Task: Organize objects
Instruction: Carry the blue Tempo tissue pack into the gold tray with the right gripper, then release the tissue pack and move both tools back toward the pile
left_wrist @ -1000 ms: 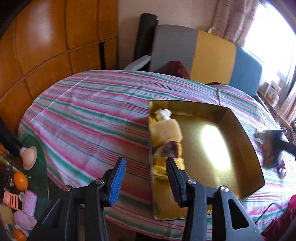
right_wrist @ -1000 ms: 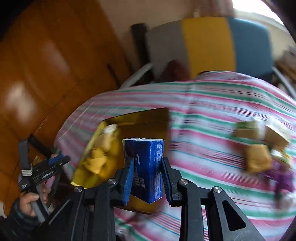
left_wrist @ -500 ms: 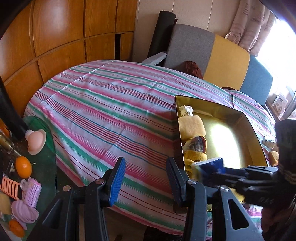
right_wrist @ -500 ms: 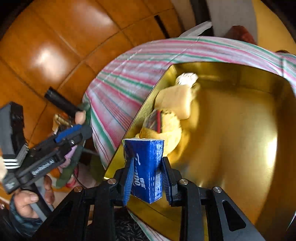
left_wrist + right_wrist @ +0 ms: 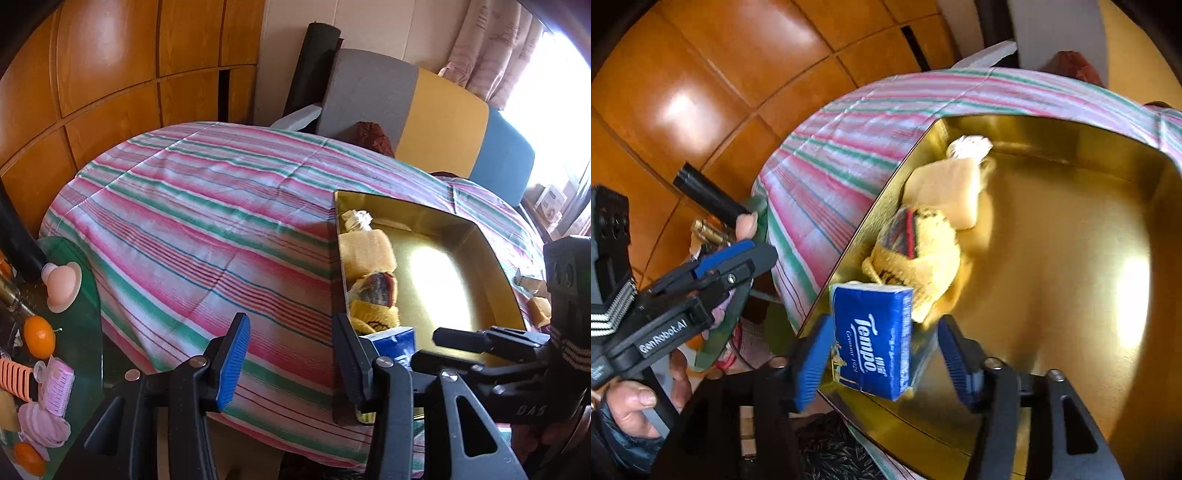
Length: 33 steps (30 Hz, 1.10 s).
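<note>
while its jaws are opening, the right gripper [image 5: 882, 354] hangs over the near corner of the gold tray [image 5: 1071, 258], and the blue tissue pack [image 5: 873, 339] sits between the pads. the right pad stands clear of the pack; the left pad is close beside it, though the blur there makes it hard to say whether it touches. the pack is tilted, its lower edge at the tray's near rim. further into the tray, along its left wall, lie a yellow knitted piece [image 5: 923, 273], a pale yellow cloth [image 5: 949, 192] and a small white bundle [image 5: 969, 146], one after the other.

the left gripper [image 5: 291, 354] hovers with its jaws partly apart and nothing between them, over the striped cloth [image 5: 192, 221] just left of the tray [image 5: 498, 266]. a hand [image 5: 631, 406] holds it. on the green glass surface [image 5: 85, 280] at the far left are an orange [image 5: 38, 336], a pink hair roller [image 5: 57, 384] and a peach-coloured round thing [image 5: 62, 284].
</note>
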{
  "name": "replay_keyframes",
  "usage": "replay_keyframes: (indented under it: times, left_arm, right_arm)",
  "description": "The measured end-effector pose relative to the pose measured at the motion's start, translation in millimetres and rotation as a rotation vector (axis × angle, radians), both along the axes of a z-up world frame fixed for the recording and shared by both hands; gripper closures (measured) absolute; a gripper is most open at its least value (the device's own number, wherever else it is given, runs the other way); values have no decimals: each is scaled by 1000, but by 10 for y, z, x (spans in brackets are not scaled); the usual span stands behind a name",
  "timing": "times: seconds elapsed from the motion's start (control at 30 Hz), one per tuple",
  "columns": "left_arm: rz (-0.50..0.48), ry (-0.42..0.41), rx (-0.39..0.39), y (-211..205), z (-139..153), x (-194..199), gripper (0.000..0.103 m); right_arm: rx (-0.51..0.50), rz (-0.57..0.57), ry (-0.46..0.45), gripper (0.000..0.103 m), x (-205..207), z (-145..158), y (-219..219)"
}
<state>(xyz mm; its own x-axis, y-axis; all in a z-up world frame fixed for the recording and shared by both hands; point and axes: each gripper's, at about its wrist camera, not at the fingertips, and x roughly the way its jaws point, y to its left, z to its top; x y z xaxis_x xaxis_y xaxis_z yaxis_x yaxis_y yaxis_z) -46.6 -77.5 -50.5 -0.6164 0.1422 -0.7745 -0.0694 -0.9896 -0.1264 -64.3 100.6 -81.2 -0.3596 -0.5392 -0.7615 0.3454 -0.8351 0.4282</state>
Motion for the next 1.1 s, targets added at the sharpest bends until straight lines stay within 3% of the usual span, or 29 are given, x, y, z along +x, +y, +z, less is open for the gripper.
replay_keyframes:
  times: [0.33, 0.7, 1.1]
  left_arm:
    - [-66, 60, -9, 270, 218, 87, 57]
    - [-222, 101, -60, 873, 377, 198, 57]
    - [-435, 109, -94, 1703, 437, 256, 57]
  right_arm:
    - [88, -151, 124, 24, 286, 361, 538]
    - [152, -363, 175, 21, 617, 539, 1474]
    - [274, -719, 171, 19, 1139, 714, 3033]
